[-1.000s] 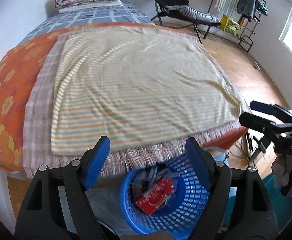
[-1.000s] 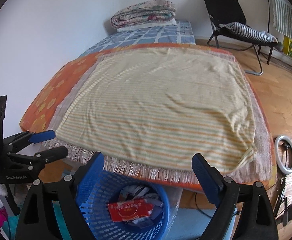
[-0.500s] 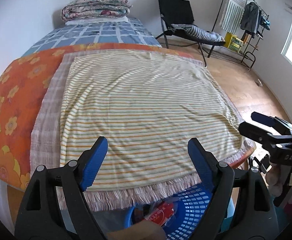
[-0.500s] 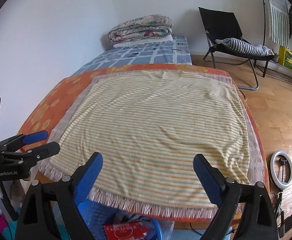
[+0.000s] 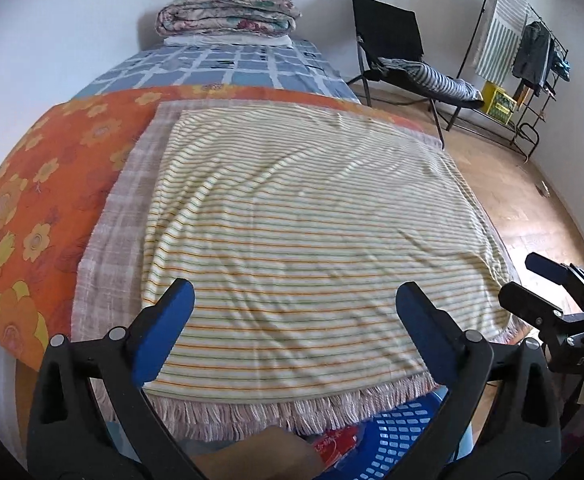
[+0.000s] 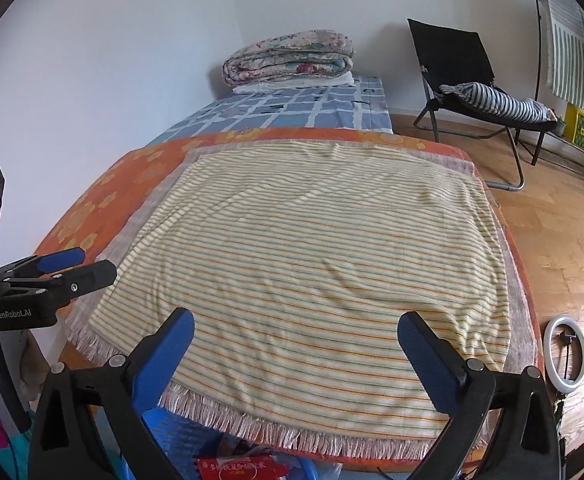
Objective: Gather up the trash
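Since one second before, both cameras had risen, so the blue basket (image 5: 404, 436) with the red packet (image 6: 240, 469), whose print was too small to read, sank to the lower edge, under the fringed striped blanket (image 5: 312, 240). The left gripper (image 5: 296, 312) and the right gripper (image 6: 296, 332) were wide open and held nothing. The left one carried the label "GenRobot.AI", the right one "DAS".

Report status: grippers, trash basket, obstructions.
Left gripper open, empty; right gripper open, empty. Blue basket holds red packet, below bed edge. Striped blanket bare.
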The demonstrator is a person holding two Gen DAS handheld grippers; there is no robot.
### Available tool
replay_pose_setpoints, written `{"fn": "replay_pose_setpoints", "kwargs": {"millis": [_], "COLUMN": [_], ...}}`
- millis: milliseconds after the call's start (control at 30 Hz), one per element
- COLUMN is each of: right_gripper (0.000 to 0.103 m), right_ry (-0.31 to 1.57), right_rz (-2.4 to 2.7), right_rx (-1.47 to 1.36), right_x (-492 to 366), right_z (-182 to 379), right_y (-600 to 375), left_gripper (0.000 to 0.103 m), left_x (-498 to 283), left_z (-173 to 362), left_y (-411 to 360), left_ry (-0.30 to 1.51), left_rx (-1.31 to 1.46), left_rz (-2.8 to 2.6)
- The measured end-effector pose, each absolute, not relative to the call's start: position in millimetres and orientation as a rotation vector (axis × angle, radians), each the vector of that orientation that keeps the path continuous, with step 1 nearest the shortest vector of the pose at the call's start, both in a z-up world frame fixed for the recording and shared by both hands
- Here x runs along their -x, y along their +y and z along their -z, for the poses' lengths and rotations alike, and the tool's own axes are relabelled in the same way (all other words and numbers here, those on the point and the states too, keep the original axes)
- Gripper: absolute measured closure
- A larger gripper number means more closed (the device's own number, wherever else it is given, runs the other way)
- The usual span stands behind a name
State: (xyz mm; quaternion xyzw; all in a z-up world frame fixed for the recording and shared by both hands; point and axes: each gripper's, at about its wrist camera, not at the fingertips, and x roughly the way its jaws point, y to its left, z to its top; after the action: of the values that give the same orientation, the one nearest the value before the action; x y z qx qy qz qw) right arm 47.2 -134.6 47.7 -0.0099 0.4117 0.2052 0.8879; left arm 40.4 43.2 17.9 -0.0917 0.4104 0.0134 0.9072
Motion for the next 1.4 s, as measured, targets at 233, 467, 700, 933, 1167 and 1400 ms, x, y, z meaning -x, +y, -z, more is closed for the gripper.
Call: {"fn": "replay_pose_setpoints", "kwargs": {"millis": [233, 467, 700, 933, 1167, 1400], "right_gripper": [0.0, 0.0, 0.0, 0.0, 0.0, 0.0], "right_ry": [0.867, 0.86, 0.862, 0.865, 0.863, 0.867], "right_rz": [-0.435, -0.431, -0.418, -0.413, -0.414, -0.416], "right_rx": [0.016, 0.032, 0.021, 0.016, 0.018, 0.026], "right_x": [-48.9, -45.9, -44.5, -44.7, -44.1, -43.1], "right_z": [-45.0, -45.0, -44.8, -43.9, -43.9, -43.9], "right_y": [-132.4, -131.0, -135.3, -137.9, -138.1, -136.6], "left_gripper": [0.001, 0.001, 0.001, 0.001, 0.001, 0.001], "left_x": [-39.0, -33.1, -27.0, -24.1, -21.4, -19.6], "left_z": [-18.0, -19.0, -19.3, -20.0, -19.8, -20.0], "left_y": [41.7, 38.4, 35.5, 35.7, 34.5, 33.3], "left_ry": [0.853, 0.857, 0.852, 0.843, 0.844, 0.84], "left_rx": [0.181, 0.172, 0.145, 0.138, 0.119, 0.105], "left_rz": [-0.026, -0.013, -0.018, -0.028, -0.034, -0.041]}}
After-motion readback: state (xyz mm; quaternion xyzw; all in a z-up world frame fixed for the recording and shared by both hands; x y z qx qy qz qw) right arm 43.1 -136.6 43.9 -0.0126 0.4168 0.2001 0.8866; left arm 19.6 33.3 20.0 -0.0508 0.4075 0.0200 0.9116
